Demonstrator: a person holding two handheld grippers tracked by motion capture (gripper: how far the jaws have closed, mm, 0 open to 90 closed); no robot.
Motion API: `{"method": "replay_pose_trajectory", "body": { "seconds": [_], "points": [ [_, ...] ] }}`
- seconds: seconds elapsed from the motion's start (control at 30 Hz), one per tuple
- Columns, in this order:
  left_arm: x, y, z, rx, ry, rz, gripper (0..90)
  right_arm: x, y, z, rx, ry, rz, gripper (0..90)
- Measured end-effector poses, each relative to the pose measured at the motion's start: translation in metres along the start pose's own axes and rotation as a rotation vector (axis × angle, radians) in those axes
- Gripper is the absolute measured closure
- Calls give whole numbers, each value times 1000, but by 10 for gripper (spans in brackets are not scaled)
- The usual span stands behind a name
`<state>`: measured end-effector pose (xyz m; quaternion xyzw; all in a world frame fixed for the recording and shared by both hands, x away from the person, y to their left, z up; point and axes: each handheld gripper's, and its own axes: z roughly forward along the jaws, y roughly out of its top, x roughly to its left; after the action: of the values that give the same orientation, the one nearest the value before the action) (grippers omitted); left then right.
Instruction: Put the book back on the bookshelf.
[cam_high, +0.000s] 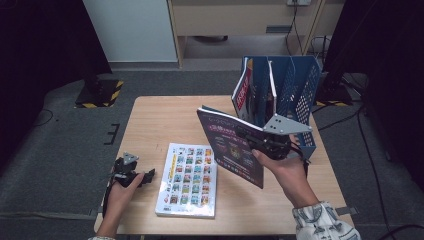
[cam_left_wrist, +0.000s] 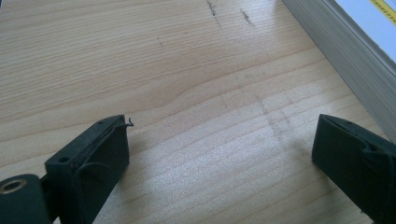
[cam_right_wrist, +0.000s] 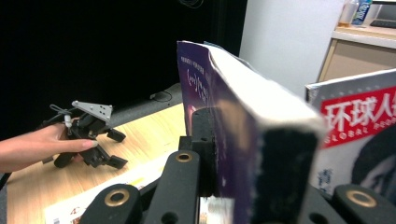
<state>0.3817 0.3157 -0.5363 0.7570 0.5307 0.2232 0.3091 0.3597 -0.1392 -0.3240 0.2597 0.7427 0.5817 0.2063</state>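
My right gripper (cam_high: 248, 136) is shut on a thick purple-covered book (cam_high: 231, 150), held tilted above the table right in front of the blue file rack (cam_high: 295, 85). In the right gripper view the black jaws clamp the purple book (cam_right_wrist: 224, 107) on both covers, its white page edge facing up. My left gripper (cam_high: 148, 176) rests at the table's front left, open with bare wood between its fingers (cam_left_wrist: 93, 154). A book with a colourful grid cover (cam_high: 189, 177) lies flat just right of it, its page edge (cam_left_wrist: 345, 42) close by.
The rack stands on the wooden table (cam_high: 160, 120) at its far right and holds a red-and-white magazine (cam_high: 243, 92) in its left slot. Dark floor surrounds the table; a cabinet (cam_high: 240, 20) stands behind it.
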Motion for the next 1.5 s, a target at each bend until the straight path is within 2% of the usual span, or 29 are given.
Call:
{"method": "replay_pose_trajectory", "body": {
  "seconds": [0.8, 1.5],
  "points": [
    [0, 0, 0, 2, -7, -2, 24, -23, -16, -47, 4, -73, 20, 843],
    [-1, 0, 1, 8, -5, -4, 3, -36, -31, -85, 2, -133, 52, 843]
  ]
}}
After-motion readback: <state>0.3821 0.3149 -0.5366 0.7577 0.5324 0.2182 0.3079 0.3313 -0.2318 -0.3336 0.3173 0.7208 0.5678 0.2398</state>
